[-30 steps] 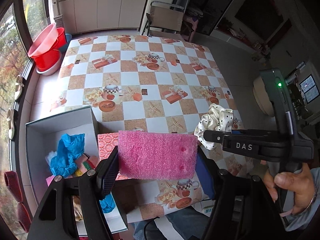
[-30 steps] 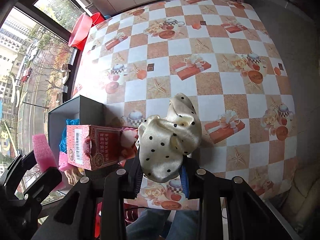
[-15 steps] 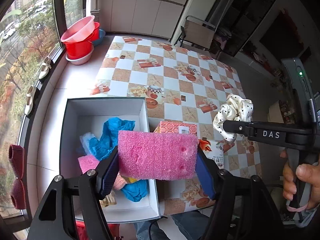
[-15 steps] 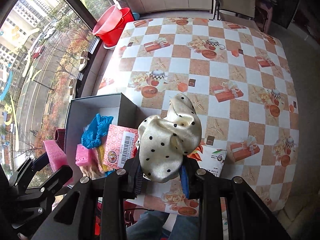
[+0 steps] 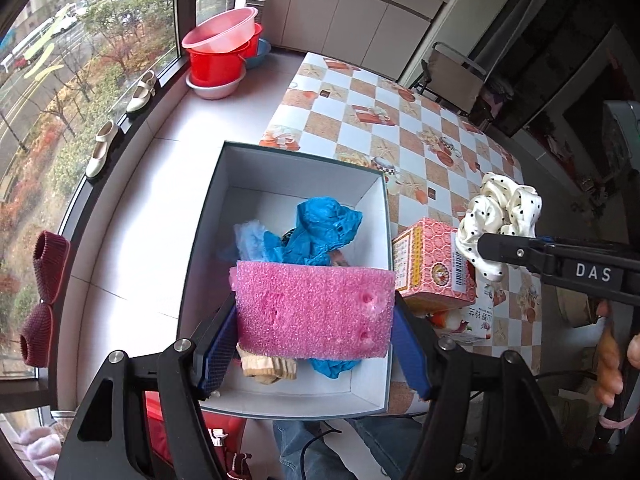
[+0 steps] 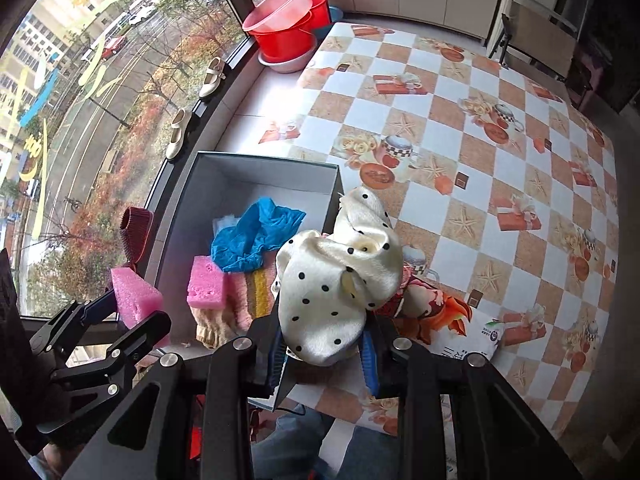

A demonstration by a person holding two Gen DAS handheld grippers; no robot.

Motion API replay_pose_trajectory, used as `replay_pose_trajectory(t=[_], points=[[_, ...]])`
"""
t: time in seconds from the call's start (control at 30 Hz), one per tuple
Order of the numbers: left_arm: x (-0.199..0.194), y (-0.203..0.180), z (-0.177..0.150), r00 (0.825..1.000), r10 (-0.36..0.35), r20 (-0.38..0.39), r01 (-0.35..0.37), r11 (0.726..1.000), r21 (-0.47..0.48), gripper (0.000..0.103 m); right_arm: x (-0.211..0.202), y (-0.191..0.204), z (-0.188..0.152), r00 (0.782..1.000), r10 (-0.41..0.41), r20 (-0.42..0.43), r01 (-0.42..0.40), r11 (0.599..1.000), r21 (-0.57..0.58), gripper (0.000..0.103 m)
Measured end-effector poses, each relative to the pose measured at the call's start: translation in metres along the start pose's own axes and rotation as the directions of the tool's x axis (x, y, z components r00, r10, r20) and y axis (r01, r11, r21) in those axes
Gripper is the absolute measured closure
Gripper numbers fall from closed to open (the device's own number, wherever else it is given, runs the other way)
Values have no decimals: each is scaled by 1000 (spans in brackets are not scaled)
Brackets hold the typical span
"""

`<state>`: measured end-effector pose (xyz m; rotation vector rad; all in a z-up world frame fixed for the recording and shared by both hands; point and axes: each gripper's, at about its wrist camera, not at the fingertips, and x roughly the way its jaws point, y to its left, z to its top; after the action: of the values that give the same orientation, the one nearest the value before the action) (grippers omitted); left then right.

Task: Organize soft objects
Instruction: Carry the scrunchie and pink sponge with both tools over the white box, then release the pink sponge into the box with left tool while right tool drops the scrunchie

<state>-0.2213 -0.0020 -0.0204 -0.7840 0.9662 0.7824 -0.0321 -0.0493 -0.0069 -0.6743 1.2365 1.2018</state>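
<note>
A checkered tabletop [image 6: 500, 168] fills the right of the frame. At its lower-left edge sit an open box [image 6: 256, 176], a pink carton [image 5: 432, 264] and a printed packet [image 6: 476, 330].

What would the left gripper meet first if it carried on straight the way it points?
Probably the open box: the left gripper, shut on the pink sponge, points into it, towards the blue cloth. Depth is unclear.

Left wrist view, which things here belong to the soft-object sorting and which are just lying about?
Job: pink foam sponge, polka-dot scrunchie, open box, blue cloth inside it.
Lying about: pink carton, stacked basins, white shoes, folding chair.
</note>
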Motion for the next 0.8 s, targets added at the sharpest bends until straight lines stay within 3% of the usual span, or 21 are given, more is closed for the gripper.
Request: replay_pose_trajectory(t=[0.47, 0.8], points=[[5, 37, -21, 999, 44, -25, -45, 997, -62, 30, 19, 63, 2, 999, 18, -44, -24, 989, -148, 70], [14, 38, -31, 995, 77, -59, -79, 996, -40, 30, 30, 81, -3, 997, 26, -75, -40, 982, -187, 70]])
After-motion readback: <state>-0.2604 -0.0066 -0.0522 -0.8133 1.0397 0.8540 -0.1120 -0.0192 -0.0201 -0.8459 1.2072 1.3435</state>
